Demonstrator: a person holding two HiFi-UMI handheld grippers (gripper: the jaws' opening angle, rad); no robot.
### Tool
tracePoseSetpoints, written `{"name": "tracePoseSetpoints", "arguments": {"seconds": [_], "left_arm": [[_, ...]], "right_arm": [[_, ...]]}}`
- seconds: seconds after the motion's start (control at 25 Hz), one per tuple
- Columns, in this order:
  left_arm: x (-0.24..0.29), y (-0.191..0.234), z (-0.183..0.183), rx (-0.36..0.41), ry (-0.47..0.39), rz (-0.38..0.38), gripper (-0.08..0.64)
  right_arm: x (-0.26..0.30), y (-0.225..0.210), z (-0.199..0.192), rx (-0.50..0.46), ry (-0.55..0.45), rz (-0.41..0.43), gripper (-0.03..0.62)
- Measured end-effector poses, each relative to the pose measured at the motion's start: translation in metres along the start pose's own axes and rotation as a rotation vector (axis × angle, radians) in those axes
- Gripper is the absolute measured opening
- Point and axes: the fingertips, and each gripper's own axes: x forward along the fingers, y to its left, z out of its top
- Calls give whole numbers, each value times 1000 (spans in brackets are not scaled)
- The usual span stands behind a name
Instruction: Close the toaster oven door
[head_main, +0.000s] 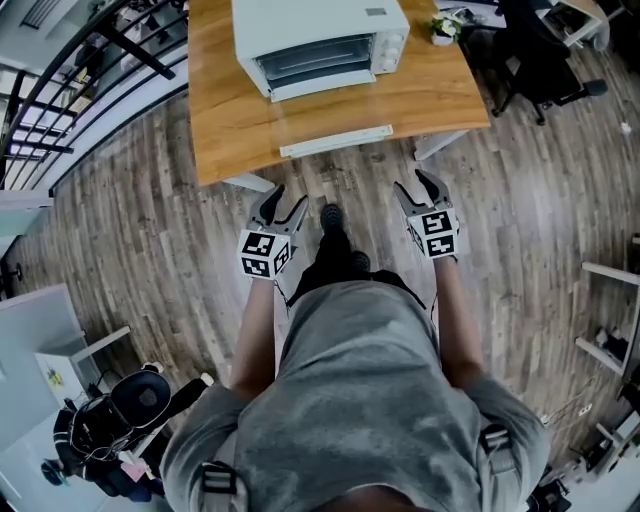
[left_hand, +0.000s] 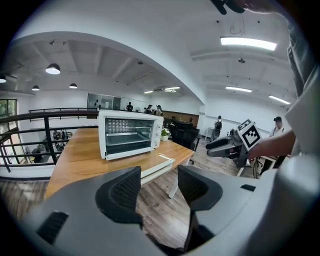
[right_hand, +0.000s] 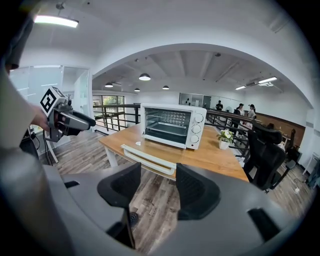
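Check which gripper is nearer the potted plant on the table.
Right. The right gripper is off the front edge of the table, in line with the potted plant; the left gripper is farther, across the person's feet.

Layout: oven (head_main: 320, 40) on table (head_main: 230, 120), straight ahead of me.
Oven sits toward the table's far side, its front facing me. Its door (head_main: 335, 125) is down flat on the tabletop before it, with the handle (head_main: 335, 141) at the table's near edge. Plant (head_main: 443, 28) stands on the table just right of the oven, at the far right corner. Chair (head_main: 535, 50) is on the floor (head_main: 520, 200) beyond the table's right end. Railing (head_main: 60, 90) runs along the left, past the table. My left tongs (head_main: 285, 200) and right tongs (head_main: 415, 183) hang over the floor just short of the near edge, well apart, with my shoes (head_main: 335, 235) between and behind them.
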Motion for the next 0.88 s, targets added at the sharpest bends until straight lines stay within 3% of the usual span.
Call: {"name": "tracePoseSetpoints", "arguments": {"seconds": [0.56,0.88], "left_arm": [[57,86,-23,-58,77,-28,227],[77,119,-30,-71,119,-44,229]], "right_arm": [[82,-20,10,-34,110,-1,229],[115,-51,12,5,144,-42,230]]}}
